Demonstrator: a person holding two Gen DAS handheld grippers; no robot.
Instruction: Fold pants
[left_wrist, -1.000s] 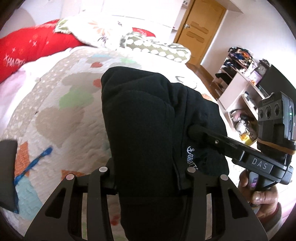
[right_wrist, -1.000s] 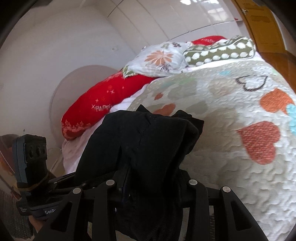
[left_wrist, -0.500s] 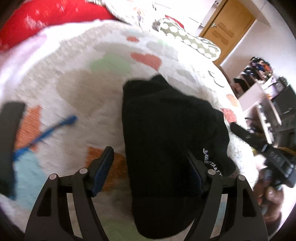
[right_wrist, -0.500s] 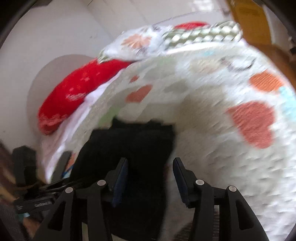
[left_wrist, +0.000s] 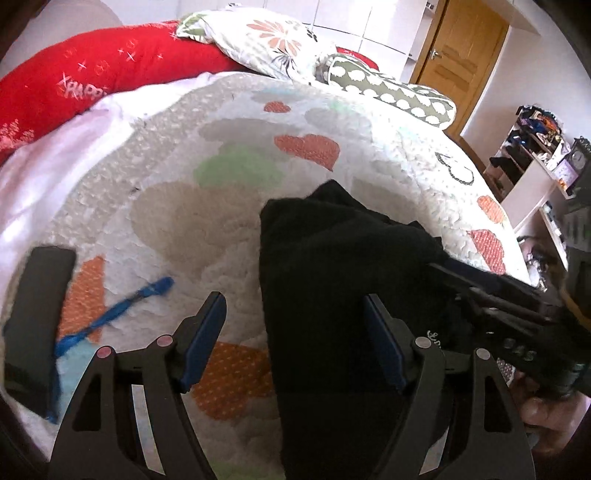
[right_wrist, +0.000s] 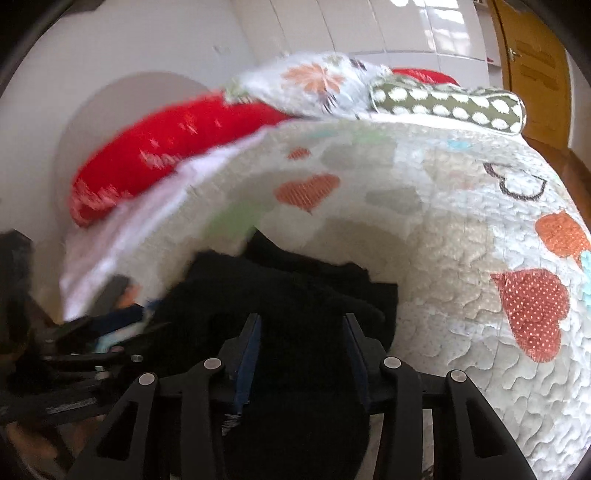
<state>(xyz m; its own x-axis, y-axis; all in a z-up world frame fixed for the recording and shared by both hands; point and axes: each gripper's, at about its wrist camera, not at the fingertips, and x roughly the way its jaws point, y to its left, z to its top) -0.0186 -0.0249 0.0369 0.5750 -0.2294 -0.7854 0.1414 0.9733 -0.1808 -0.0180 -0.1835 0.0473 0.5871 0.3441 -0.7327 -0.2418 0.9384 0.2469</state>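
The black pants (left_wrist: 332, 280) lie folded in a bundle on the quilted bed cover (left_wrist: 207, 221). My left gripper (left_wrist: 295, 321) is open above the near end of the bundle, its right finger over the cloth and its left finger over the quilt. My right gripper (right_wrist: 303, 343) is open over the same black pants (right_wrist: 295, 295), which lie between and under its fingers. The right gripper also shows in the left wrist view (left_wrist: 517, 306) at the bundle's right side.
A red pillow (left_wrist: 92, 77), a floral pillow (left_wrist: 273, 40) and a green dotted bolster (left_wrist: 391, 96) lie at the head of the bed. A dark flat object (left_wrist: 33, 325) lies at the quilt's left edge. Shelves (left_wrist: 532, 162) and a wooden door (left_wrist: 465, 55) stand to the right.
Both grippers were shut on the pants and holding them up. They have let go and opened, and the pants now rest on the bed. Both grippers have drawn back a little.
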